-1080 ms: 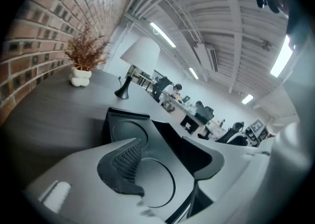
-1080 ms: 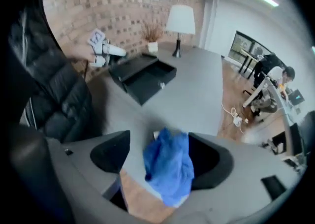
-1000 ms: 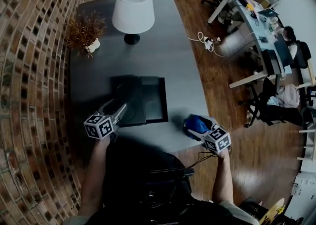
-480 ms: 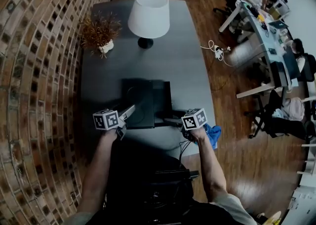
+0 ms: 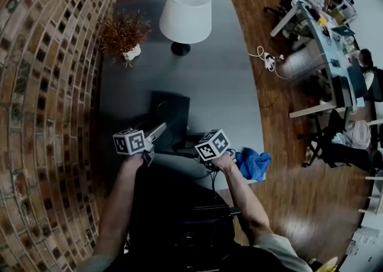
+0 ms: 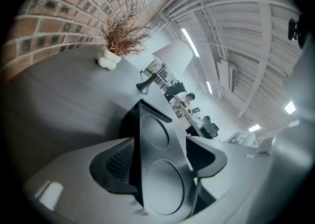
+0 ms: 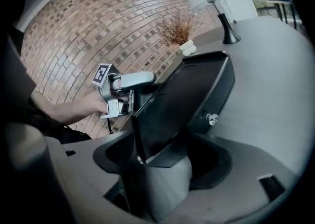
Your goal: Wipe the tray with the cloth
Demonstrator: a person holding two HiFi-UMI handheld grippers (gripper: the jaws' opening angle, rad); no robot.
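- The left tool has just been opening. Its jaws now stand spread, with the near rim of the black moulded plastic tray between them, unclamped.
- The right tool has released the crumpled blue cloth and crossed to the tray's near right corner. Its jaws have narrowed slightly and straddle that corner without pinching.
- The cloth lies at the near right edge of the grey bench, beside the right tool. Wiping is judged not under way.
- In the head view the marker cube hides the right tool's jaws. Whether the tray lies flat cannot be told.
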